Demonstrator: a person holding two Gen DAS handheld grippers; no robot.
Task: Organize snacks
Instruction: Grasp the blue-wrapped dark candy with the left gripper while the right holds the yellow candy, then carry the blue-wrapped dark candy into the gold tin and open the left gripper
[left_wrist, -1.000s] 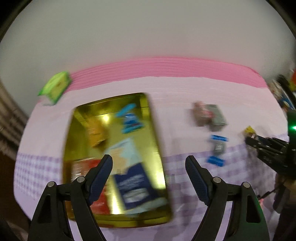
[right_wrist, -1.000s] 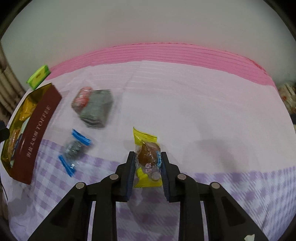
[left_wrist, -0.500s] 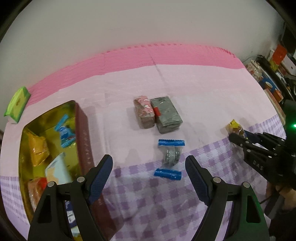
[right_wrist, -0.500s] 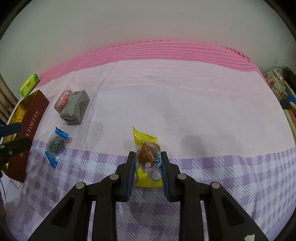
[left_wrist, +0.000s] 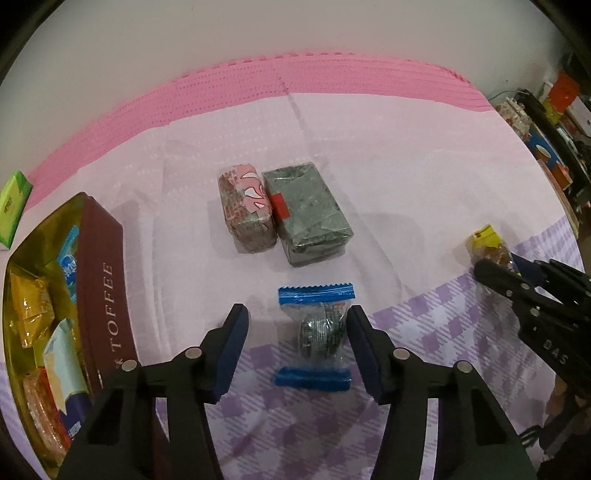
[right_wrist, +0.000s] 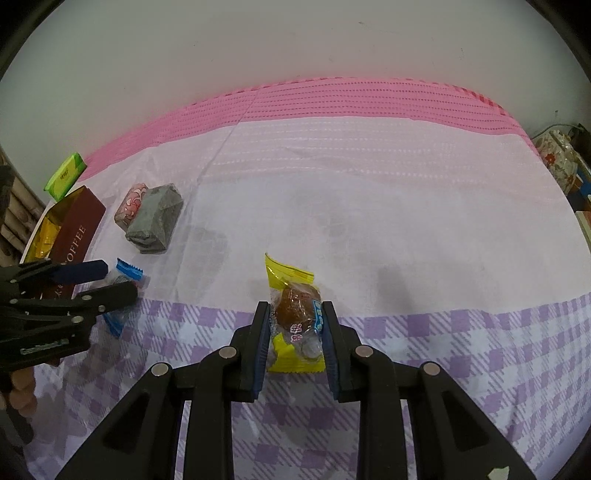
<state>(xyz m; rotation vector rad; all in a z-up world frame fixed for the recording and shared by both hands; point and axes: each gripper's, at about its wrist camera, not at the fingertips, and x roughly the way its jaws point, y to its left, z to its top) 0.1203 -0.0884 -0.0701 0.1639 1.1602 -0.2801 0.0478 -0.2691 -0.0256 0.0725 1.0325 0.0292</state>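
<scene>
Snacks on cloth: two wrapped blocks (left_wrist: 284, 208), two candies (left_wrist: 314, 336).

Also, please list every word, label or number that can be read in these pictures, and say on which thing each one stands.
"TOFFEE": on the brown side of the tin, running along its length.
"DAS": on the right gripper, as the left wrist view shows it.
Yellow snack packet, held in the right gripper: printed characters, not readable.
Green box: a small label, too blurred.
Blue-ended candy between the left gripper's open fingers: no readable text.
Packets inside the tin: print too small.
</scene>
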